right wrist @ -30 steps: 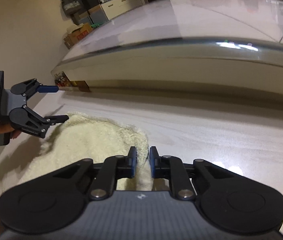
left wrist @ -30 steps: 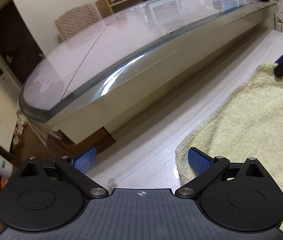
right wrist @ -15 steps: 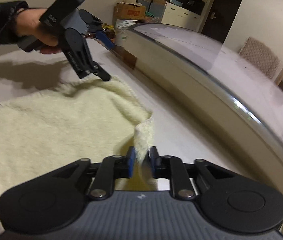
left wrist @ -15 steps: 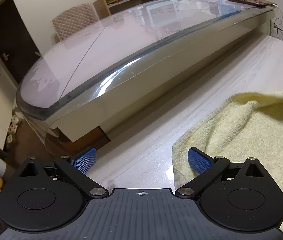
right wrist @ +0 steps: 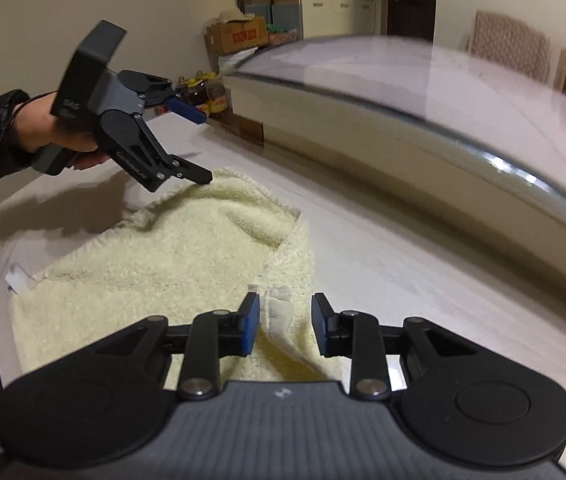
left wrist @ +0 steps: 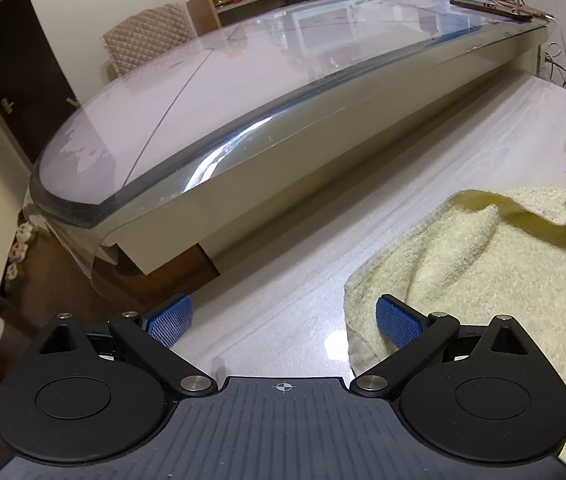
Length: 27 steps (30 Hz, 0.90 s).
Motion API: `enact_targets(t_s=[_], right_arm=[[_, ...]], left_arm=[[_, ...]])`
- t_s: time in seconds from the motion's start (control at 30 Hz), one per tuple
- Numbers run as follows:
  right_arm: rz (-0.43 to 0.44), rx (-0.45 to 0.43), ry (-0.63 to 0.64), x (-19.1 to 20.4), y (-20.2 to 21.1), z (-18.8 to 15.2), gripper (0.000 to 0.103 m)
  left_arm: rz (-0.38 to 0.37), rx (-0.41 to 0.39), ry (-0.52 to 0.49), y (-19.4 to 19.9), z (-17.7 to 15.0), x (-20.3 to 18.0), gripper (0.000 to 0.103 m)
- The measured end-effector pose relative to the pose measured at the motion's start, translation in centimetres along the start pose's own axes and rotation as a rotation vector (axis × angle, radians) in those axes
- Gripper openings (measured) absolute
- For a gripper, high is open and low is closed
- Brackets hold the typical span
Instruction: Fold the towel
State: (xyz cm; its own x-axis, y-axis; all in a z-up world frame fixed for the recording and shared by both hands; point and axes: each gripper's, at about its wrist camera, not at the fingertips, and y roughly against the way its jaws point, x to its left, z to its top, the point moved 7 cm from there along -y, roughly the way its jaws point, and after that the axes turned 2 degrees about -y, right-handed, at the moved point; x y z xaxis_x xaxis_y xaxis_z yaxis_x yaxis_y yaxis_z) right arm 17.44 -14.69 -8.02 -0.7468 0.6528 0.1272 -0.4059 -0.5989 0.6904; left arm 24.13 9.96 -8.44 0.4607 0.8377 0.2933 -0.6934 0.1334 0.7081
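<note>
Your right gripper (right wrist: 285, 326): jaws just parted, folded corner of the fluffy cream towel (right wrist: 155, 264) loose between them.
Your left gripper (left wrist: 283, 322): wide open at the towel's far edge.
Surface: pale glossy tabletop (right wrist: 395, 256) under the towel.
Room: glass-topped table (left wrist: 211, 92) beyond.
</note>
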Motion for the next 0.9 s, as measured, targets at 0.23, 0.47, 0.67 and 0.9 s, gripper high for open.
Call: enact_targets(t_s=[0.23,0.47,0.67,0.9], right_arm=[[0.031,0.016,0.005,0.2,-0.9,0.2,0.016],[0.021,-0.001,0.005,0.2,-0.2,0.0,0.012],[0.048,0.057,0.088,1.7,-0.4,-1.3,0.020],[0.015,0.043,0.112,1.5,-0.9,-1.1,0.021]], left_arm=[[-0.008,-0.005,-0.018,0.3,-0.4,0.1,0.101],[-0.068,-0.013,-0.034,0.5,-0.8,0.3,0.101],[-0.078,-0.015,-0.020,0.5,-1.0,0.5,0.101],[-0.078,-0.020,-0.021,0.7,-0.9,0.3,0.101]])
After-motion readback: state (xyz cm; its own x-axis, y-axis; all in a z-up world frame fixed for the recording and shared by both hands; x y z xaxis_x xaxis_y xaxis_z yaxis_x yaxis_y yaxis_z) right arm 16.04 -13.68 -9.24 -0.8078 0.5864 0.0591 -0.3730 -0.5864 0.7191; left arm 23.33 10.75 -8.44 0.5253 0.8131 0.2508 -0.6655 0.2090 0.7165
